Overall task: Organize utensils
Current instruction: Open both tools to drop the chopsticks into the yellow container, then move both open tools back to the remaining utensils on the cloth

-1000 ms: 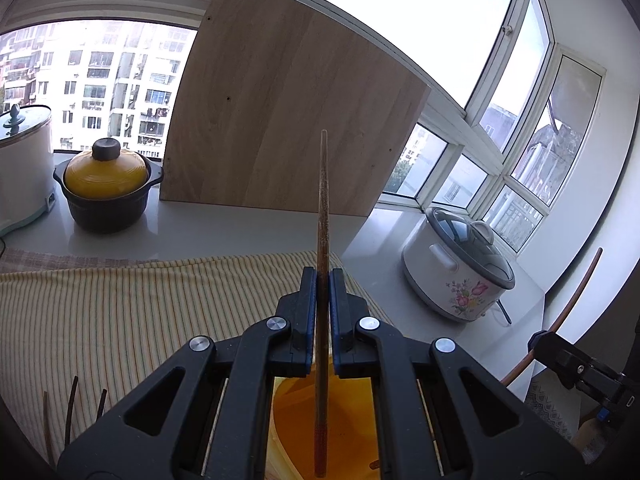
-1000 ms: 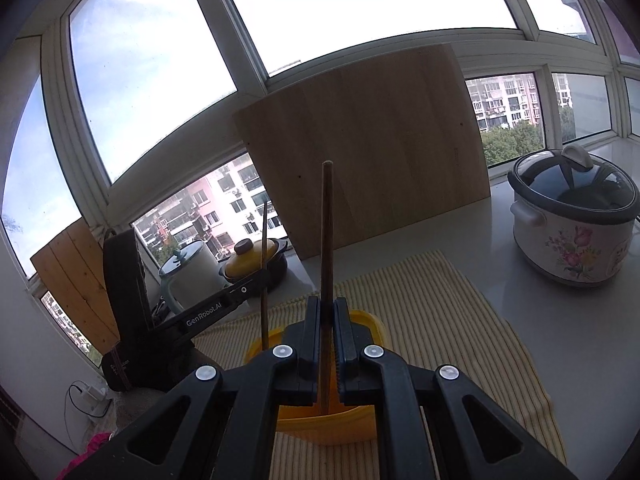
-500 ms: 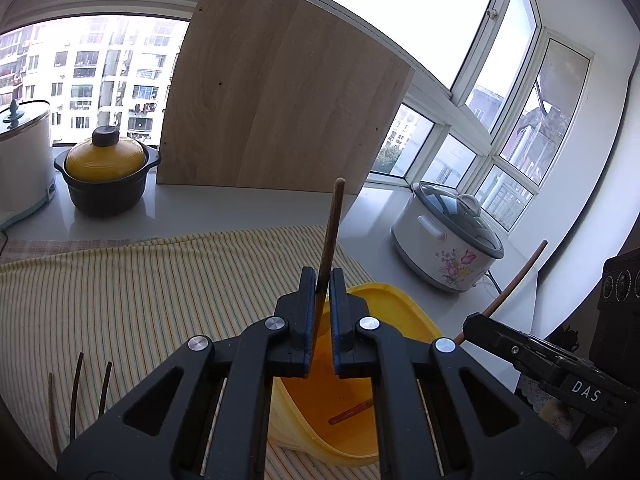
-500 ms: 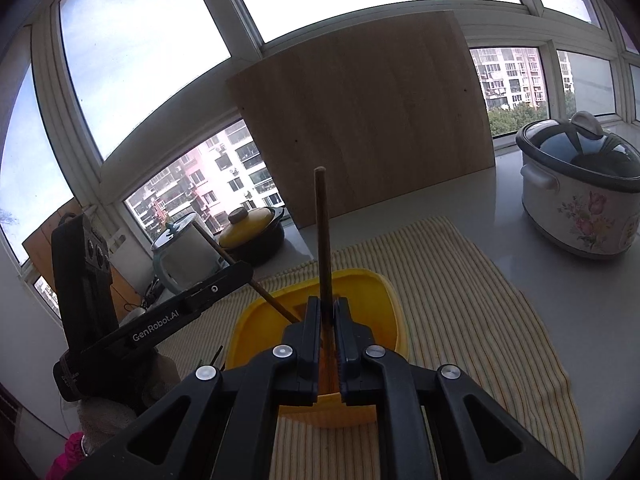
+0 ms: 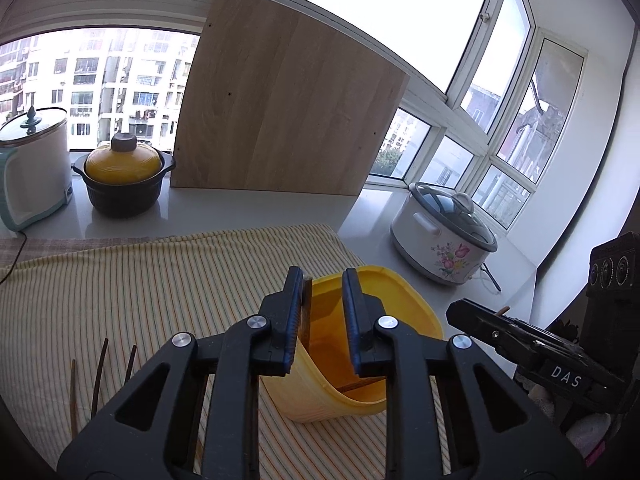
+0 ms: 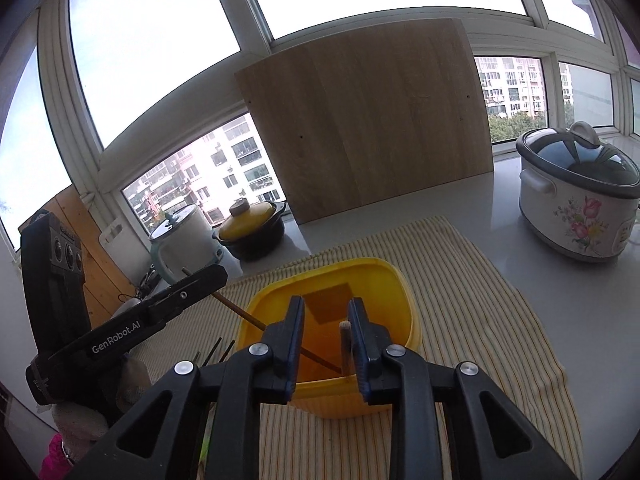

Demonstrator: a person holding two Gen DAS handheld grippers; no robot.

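Observation:
A yellow plastic container point(image 5: 404, 300) point(image 6: 372, 268) stands on the striped cloth point(image 5: 140, 280). My left gripper point(image 5: 322, 284) hangs over its near rim with its jaws opening. A brown chopstick point(image 5: 307, 312) leans on the left pad, clear of the other pad. From the right wrist view that chopstick point(image 6: 240, 314) slants down into the container. My right gripper point(image 6: 326, 308) is also opening above the container. A second chopstick point(image 6: 344, 344) stands loose beside its right finger, its lower end inside the container.
A wooden board point(image 5: 280, 112) leans on the window behind the cloth. A floral rice cooker point(image 5: 444, 232) sits at the right, a black pot with a yellow lid point(image 5: 122, 172) and a white cooker point(image 5: 32, 160) at the left. Loose chopsticks point(image 5: 100, 372) lie on the cloth.
Both grippers went from shut on upright chopsticks to jaws apart. Both chopsticks have sunk lower into the yellow container, and the left one now slants.

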